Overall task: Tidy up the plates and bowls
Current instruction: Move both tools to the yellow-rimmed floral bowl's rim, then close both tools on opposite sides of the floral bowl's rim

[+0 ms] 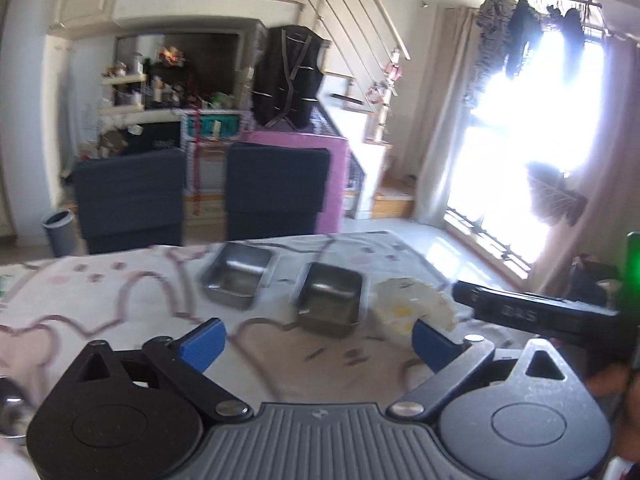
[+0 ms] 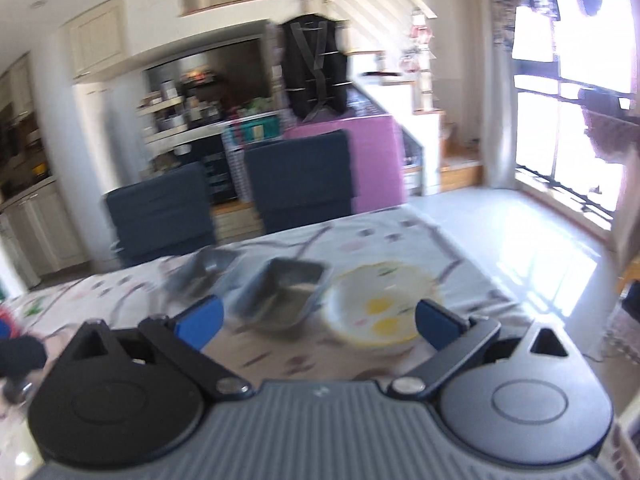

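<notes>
Dining table (image 1: 120,300) under a patterned cloth, taken here as the landmark, with two dark-upholstered chairs (image 1: 276,188) drawn up at its far edge. On the cloth, in a row: a rectangular steel dish (image 1: 236,276) nearest the table's middle; a second steel dish (image 1: 328,300) just beside it toward the window side; and a white bowl with yellow motifs (image 2: 380,308) next in line, closest to the table's window-side end. The three stand apart, none nested or stacked.

Left gripper (image 1: 316,340): blue-padded jaws spread wide, nothing between them, raised over the table's near edge. Right gripper (image 2: 318,322): jaws likewise spread and empty, pointed down toward the second steel dish and the bowl. Both views are motion-blurred.

Step in hand, as judged: approach before a first pick, since no dish is gathered yet. The next move calls for lowering one set of jaws over a dish rim, probably the second steel dish, and clamping its thin wall squarely so that it can be lifted and nested into its twin.
</notes>
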{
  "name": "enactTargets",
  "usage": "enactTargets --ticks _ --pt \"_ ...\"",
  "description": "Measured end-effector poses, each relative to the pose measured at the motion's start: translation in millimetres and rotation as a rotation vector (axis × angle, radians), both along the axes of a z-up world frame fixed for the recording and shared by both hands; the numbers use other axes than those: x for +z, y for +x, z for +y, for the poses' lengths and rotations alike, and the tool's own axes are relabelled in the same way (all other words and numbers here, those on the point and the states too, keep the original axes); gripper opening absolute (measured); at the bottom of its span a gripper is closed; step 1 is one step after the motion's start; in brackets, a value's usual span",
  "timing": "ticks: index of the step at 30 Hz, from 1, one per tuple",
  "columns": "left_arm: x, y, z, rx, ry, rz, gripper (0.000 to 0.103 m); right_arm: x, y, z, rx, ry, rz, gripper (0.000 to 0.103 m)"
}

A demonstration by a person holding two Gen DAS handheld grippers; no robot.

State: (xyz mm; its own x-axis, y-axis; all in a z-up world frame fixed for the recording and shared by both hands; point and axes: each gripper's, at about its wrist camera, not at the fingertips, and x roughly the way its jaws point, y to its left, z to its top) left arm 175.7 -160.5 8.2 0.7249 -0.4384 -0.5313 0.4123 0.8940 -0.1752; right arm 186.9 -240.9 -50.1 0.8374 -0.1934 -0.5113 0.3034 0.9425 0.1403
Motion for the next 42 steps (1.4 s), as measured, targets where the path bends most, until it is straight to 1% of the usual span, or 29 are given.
enactTargets --ticks 1,3,4,6,10,12,13,15,16,17,20,21,22,23,24,25,26,27,28,30,31,32,33,35,37,42 --pt "-4 9 -9 -0.009 -0.021 0.025 0.094 -2 4 -10 -0.035 -0.003 -0.009 0.103" --pt "-12 28 -25 -0.018 -0.064 0.081 0.087 -7 10 -28 -0.1 -0.001 -0.03 0.103" --pt "-17 38 -32 -0.022 -0.079 0.105 0.086 -10 11 -35 -0.118 0.002 -0.023 0.103" --pt "-28 58 -47 -0.037 -0.107 0.144 0.079 -16 19 -55 -0.15 0.022 -0.007 0.103" --pt "-60 94 -74 -0.037 -0.168 0.221 0.073 -35 38 -90 -0.242 0.082 0.016 0.103" --pt "-80 113 -89 -0.024 -0.175 0.27 0.064 -47 47 -102 -0.296 0.12 0.045 0.102" --pt "-90 122 -95 -0.013 -0.171 0.292 0.062 -54 51 -107 -0.302 0.142 0.048 0.101" --pt "-107 137 -106 0.015 -0.166 0.325 0.054 -66 62 -115 -0.286 0.187 0.057 0.095" --pt "-115 143 -110 0.026 -0.167 0.34 0.052 -72 73 -119 -0.275 0.202 0.066 0.09" --pt "-122 151 -113 0.033 -0.168 0.358 0.049 -78 78 -123 -0.267 0.207 0.078 0.085" --pt "-141 167 -123 0.037 -0.173 0.402 0.043 -96 96 -127 -0.239 0.197 0.124 0.077" --pt "-146 170 -126 0.035 -0.17 0.408 0.041 -100 100 -128 -0.227 0.194 0.136 0.075" --pt "-150 173 -130 0.03 -0.165 0.41 0.041 -103 106 -129 -0.212 0.194 0.148 0.071" --pt "-153 175 -133 0.024 -0.156 0.41 0.037 -109 112 -130 -0.2 0.199 0.164 0.066" --pt "-155 176 -135 0.019 -0.148 0.409 0.033 -113 117 -133 -0.191 0.206 0.177 0.063" --pt "-158 177 -138 0.016 -0.145 0.41 0.03 -118 120 -135 -0.182 0.211 0.187 0.059" --pt "-161 178 -140 0.015 -0.145 0.413 0.025 -122 124 -136 -0.18 0.211 0.198 0.054" --pt "-163 179 -141 0.013 -0.147 0.417 0.022 -124 129 -136 -0.181 0.209 0.205 0.051" --pt "-165 181 -143 0.017 -0.148 0.418 0.022 -125 130 -136 -0.182 0.209 0.208 0.047" --pt "-168 184 -144 0.025 -0.145 0.415 0.021 -129 139 -143 -0.164 0.214 0.208 0.042" --pt "-169 186 -145 0.029 -0.143 0.414 0.021 -131 142 -144 -0.156 0.216 0.207 0.036" --pt "-169 187 -146 0.033 -0.139 0.413 0.02 -132 145 -146 -0.15 0.217 0.211 0.026" --pt "-170 190 -146 0.038 -0.142 0.416 0.019 -135 148 -145 -0.15 0.214 0.219 0.024" --pt "-172 192 -147 0.052 -0.148 0.429 0.018 -136 150 -144 -0.157 0.188 0.239 0.016" --pt "-171 194 -149 0.055 -0.131 0.426 0.016 -132 143 -149 -0.153 0.163 0.263 0.011" --pt "-169 191 -146 0.029 -0.096 0.421 0.013 -125 131 -148 -0.076 0.162 0.311 0.009"
